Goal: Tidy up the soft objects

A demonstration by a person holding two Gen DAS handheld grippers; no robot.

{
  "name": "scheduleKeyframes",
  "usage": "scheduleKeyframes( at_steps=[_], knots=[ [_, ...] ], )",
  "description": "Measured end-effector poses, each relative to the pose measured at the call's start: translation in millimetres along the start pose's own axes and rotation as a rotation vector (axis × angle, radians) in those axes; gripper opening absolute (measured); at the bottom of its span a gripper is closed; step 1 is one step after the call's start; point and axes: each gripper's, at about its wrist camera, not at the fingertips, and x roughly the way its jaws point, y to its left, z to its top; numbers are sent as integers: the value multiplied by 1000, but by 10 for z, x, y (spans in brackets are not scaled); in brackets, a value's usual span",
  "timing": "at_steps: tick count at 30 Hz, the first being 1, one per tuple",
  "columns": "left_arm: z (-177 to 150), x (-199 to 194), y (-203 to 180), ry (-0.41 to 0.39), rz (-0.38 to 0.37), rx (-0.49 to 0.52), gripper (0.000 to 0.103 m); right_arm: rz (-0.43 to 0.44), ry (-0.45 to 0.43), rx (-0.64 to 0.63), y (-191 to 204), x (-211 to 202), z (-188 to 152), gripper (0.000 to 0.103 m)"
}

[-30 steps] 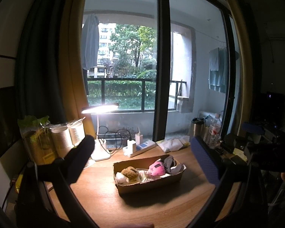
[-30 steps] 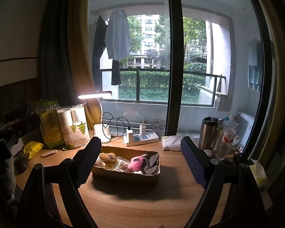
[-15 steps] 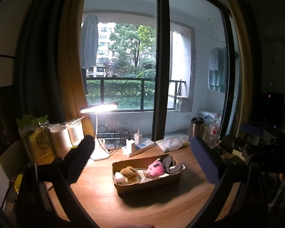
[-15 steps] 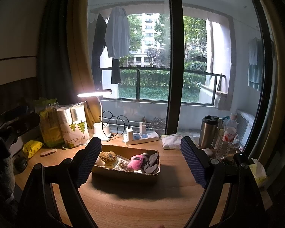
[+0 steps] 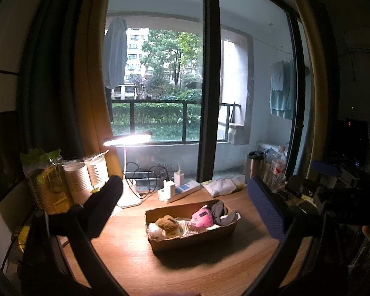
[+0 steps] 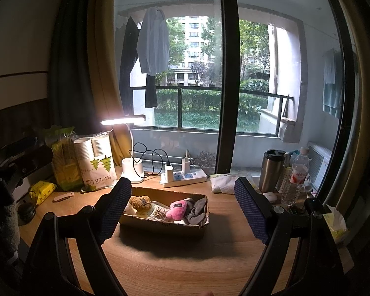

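Both tongs, left tongs (image 5: 185,202) and right tongs (image 6: 182,204), are held apart and empty; pink plush (image 6: 177,209) in cardboard tray (image 6: 160,225) is judged light, squashy, best pinched mid-body.

Bench (image 6: 185,266): wood-grain top, smooth, slight sheen under lamp light. Tray (image 6: 160,227): raw brown cardboard, matt, rough torn edges. Inside it: brown plush (image 6: 140,202) w/ curly nubby pile; pink plush (image 6: 177,209) fuzzy, soft; grey cloth (image 6: 197,212) knit-looking, matt; pale woven fabric betw. them. Flask (image 6: 271,170): brushed metal body, dull shine, dark plastic lid. Water bottle (image 6: 296,177): clear glossy plastic. Power strip (image 6: 185,178): white smooth plastic. Paper cup sleeves (image 6: 96,162): cups in shiny clear film. Right hand-held gripper (image 6: 182,212): black matt plastic arms, finger pads (image 6: 249,209) blue, ribbed, rubbery. Left hand-held gripper (image 5: 185,212): same finish, right pad ribbed blue
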Motion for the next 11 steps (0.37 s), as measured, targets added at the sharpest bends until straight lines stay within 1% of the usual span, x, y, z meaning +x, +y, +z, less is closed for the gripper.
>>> scheduleKeyframes(
  at_steps=[6,11],
  knots=[
    [-5,18,-10,0,1,5,102,3,7,2,-7,28,-25,88],
    [-23,85,-16,2,-13,-1,102,3,10,4,-20,43,-39,88]
  ],
)
